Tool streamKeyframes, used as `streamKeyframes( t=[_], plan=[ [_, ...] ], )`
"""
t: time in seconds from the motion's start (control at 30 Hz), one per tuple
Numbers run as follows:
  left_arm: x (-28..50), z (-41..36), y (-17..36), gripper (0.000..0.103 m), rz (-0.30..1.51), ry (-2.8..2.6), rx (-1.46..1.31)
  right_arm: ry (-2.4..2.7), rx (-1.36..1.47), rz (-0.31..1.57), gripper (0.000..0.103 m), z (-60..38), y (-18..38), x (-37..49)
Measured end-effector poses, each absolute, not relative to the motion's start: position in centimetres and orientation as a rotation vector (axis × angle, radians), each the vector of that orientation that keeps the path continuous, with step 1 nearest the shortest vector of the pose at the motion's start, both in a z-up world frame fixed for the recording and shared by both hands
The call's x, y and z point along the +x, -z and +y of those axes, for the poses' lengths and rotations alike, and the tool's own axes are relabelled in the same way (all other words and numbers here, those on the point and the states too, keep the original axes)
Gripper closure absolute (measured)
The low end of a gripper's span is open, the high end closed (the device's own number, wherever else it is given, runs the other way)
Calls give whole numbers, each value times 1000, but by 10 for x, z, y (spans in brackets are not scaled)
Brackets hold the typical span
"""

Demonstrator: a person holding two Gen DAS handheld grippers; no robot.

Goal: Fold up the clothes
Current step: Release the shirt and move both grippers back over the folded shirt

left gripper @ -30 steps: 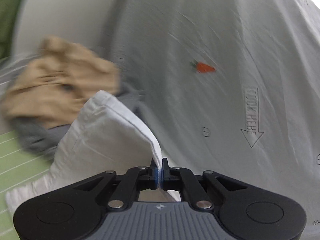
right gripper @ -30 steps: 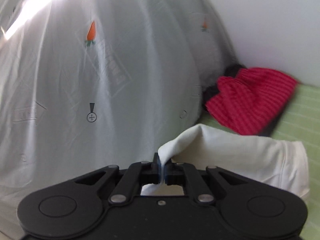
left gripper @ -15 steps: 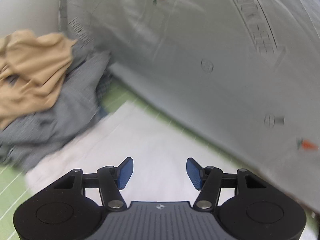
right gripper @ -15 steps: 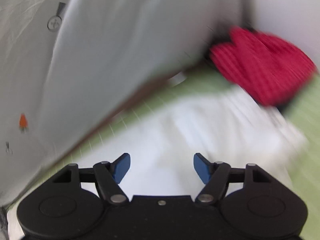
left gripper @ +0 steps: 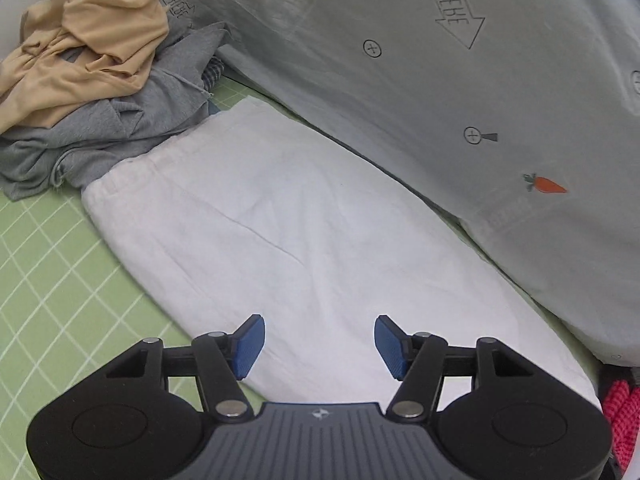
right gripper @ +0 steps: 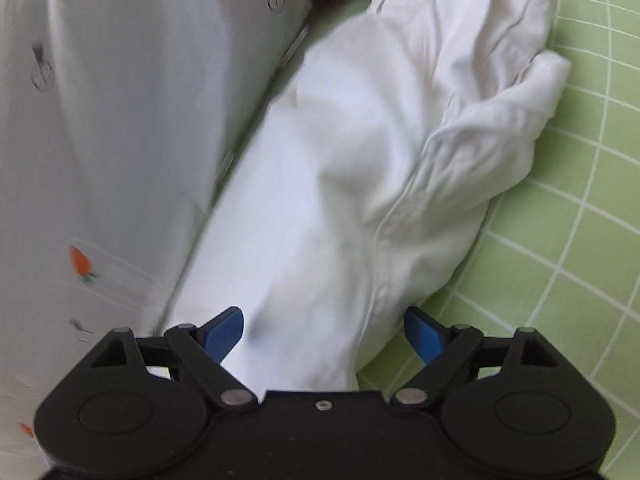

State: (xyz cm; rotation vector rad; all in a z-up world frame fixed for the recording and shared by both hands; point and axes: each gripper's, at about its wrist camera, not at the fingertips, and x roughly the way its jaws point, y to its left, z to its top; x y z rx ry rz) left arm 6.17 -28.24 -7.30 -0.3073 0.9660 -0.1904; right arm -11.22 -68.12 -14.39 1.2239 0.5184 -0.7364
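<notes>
White garment (left gripper: 304, 216) below both tongs, ungripped.

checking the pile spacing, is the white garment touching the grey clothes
Touching. In the left wrist view the white garment's hemmed end runs under the edge of the grey clothes, with no green mat showing between them.

My left gripper (left gripper: 319, 346) has a black body with a ribbed grey centre plate, silver pivot screws and blue pads (left gripper: 249, 340) — my right gripper (right gripper: 323, 334) is all black, same blue pads, one small centre screw.
</notes>
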Motion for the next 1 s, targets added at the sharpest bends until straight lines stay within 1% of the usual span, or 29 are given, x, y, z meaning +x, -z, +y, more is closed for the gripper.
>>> streamKeyframes(
  t=[0.03, 0.07, 0.1, 0.2, 0.37, 0.43, 0.47, 0.5, 0.53, 0.57, 0.6, 0.7, 0.8, 1.0],
  plan=[
    [55, -280, 70, 41, 962, 192, -313, 732, 1203, 521, 34, -679, 146, -110],
    [49, -276, 67, 41, 959, 188, -318, 726, 1177, 529, 69, -677, 146, -110],
    [43, -272, 65, 41, 956, 181, -322, 719, 1148, 543, 90, -676, 146, -112],
    [28, -256, 57, 41, 932, 148, -328, 716, 1089, 551, 94, -675, 139, -128],
    [0, -216, 49, 41, 888, 57, -366, 817, 980, 545, 94, -676, 119, -181],
    [-7, -201, 53, 41, 900, 22, -368, 860, 967, 570, 93, -680, 119, -201],
    [-9, -192, 56, 41, 911, 6, -379, 870, 980, 577, 91, -681, 120, -209],
    [-11, -185, 60, 41, 924, -4, -393, 879, 992, 583, 81, -679, 120, -215],
    [-12, -177, 64, 41, 937, -12, -407, 890, 990, 591, 74, -676, 117, -220],
    [-13, -170, 68, 41, 950, -18, -417, 904, 978, 599, 59, -672, 113, -223],
    [-12, -164, 71, 41, 963, -21, -421, 904, 967, 604, 46, -666, 109, -225],
    [-4, -151, 79, 41, 994, -10, -416, 842, 995, 590, 33, -643, 106, -220],
    [11, -143, 86, 41, 1018, 21, -383, 781, 1030, 582, 24, -609, 106, -209],
    [66, -132, 110, 40, 1080, 93, -324, 750, 1070, 615, 21, -560, 121, -163]
  ],
)
